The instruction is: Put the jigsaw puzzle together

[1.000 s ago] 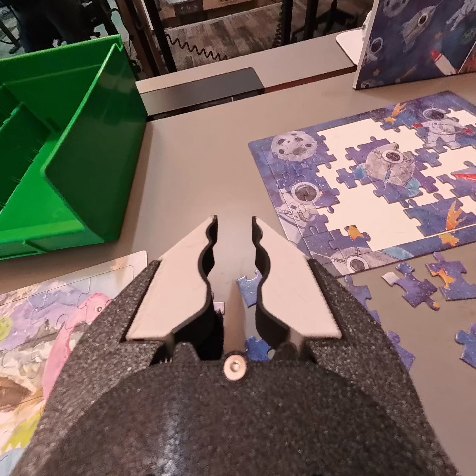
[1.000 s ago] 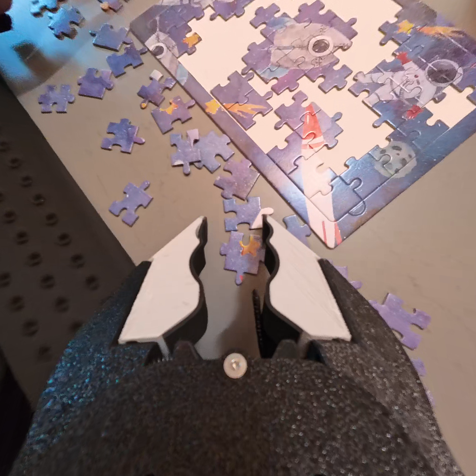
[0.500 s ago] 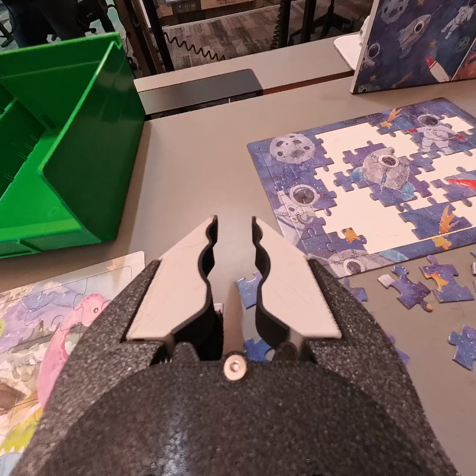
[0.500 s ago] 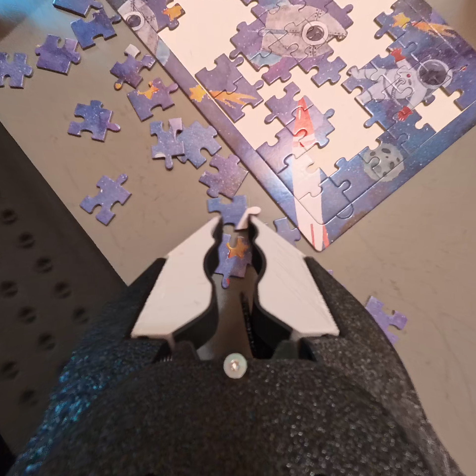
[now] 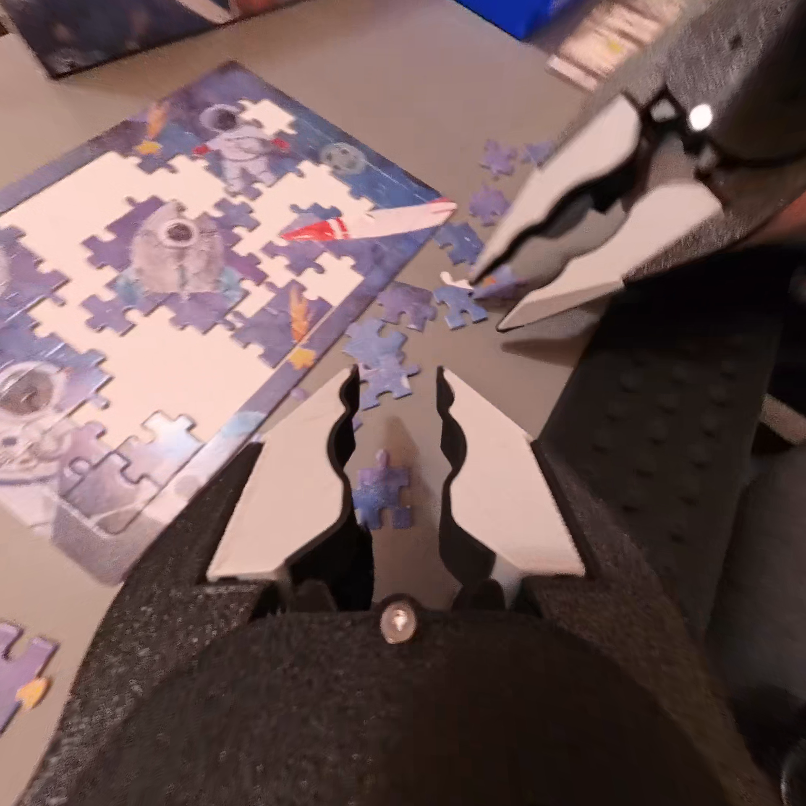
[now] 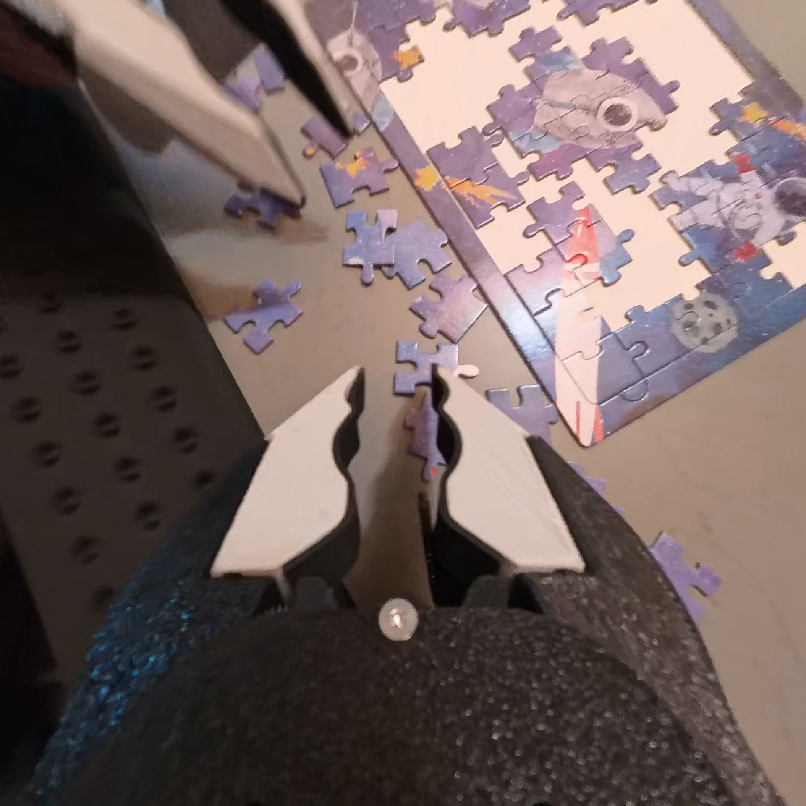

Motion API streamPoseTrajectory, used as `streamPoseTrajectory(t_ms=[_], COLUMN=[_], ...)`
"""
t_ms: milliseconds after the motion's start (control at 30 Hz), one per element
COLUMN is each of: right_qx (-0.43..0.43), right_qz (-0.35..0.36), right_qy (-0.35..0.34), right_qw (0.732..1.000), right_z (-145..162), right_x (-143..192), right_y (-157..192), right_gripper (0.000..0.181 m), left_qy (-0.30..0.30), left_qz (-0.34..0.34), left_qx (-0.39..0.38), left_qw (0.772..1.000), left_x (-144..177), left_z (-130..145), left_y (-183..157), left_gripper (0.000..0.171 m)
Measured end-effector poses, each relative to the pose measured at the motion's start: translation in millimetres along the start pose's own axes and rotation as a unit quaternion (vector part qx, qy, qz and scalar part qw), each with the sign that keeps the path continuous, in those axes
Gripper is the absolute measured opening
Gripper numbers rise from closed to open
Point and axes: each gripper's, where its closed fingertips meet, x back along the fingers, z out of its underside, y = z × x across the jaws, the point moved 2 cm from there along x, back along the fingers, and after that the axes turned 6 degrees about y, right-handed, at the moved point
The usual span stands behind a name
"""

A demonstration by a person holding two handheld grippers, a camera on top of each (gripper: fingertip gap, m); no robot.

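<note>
No readable writing shows on anything. The left gripper point(image 5: 397, 377) hovers with fingers spread and empty over one loose piece point(image 5: 381, 493), while the right gripper point(image 6: 397, 377), fingers parted, has a purple piece point(image 6: 425, 429) leaning edge-up against its right finger. The half-filled puzzle board point(image 6: 488, 261) lies flat on the grey table point(image 6: 676, 479), with roughly ten loose pieces scattered just beside its edge.

Both views are smeared with motion blur, so the art on the puzzle board point(image 5: 183, 270) is soft, and the frame edges cut that board off. A tilted piece point(image 6: 425, 436) leans on my right finger point(image 6: 501, 488), its print unreadable. My own foam body hides the table beneath.
</note>
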Motion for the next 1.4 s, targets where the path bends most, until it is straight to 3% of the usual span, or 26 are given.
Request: streamPoseTrajectory(t_ms=[67, 133, 267, 433, 700, 800, 867, 1000, 1200, 1400], right_qx=[-0.008, -0.002, -0.017, -0.012, 0.021, 0.028, 0.034, 0.059, 0.054, 0.070], right_qz=[-0.002, 0.024, -0.006, -0.043, -0.099, -0.066, -0.088, -0.042, -0.042, -0.017], right_qy=[-0.012, 0.015, 0.035, 0.034, 0.032, 0.011, 0.014, 0.044, 0.048, 0.028], right_qw=[1.000, 1.000, 0.999, 0.998, 0.994, 0.997, 0.995, 0.996, 0.997, 0.997], right_z=[-6.5, -2.7, 4.6, 8.9, 6.8, 1.7, 0.2, -1.3, -0.6, -3.5], right_x=[2.1, -2.5, -12.5, -9.1, -4.6, -1.4, -3.2, -18.0, -18.3, -11.1], right_y=[-4.2, -17.1, -16.8, 1.9, 35.1, 23.0, 29.0, 25.9, 28.1, 24.9], right_gripper=[0.039, 0.046, 0.044, 0.041, 0.029, 0.029, 0.033, 0.035, 0.027, 0.026], left_qy=[0.005, 0.013, 0.062, 0.106, 0.083, 0.054, 0.045, 0.029, 0.011, 0.008], left_qz=[0.017, 0.039, 0.050, 0.027, -0.037, -0.009, 0.007, -0.006, 0.009, 0.084], left_qx=[-0.030, -0.041, -0.055, -0.081, -0.095, -0.104, -0.096, -0.069, -0.032, 0.070], left_qw=[0.999, 0.998, 0.995, 0.991, 0.991, 0.993, 0.994, 0.997, 0.999, 0.994], left_x=[-6.2, -13.7, -32.6, -51.8, -50.2, -41.5, -38.2, -34.8, -28.1, -24.0], left_z=[0.0, 0.3, 5.1, 11.1, 6.5, 1.8, 2.4, -1.0, -4.5, -7.2], left_y=[-14.3, -25.8, -35.5, -32.1, -11.3, -19.3, -21.5, -11.1, -6.9, -5.3], left_gripper=[0.031, 0.016, 0.000, 0.000, 0.000, 0.000, 0.000, 0.000, 0.001, 0.024])
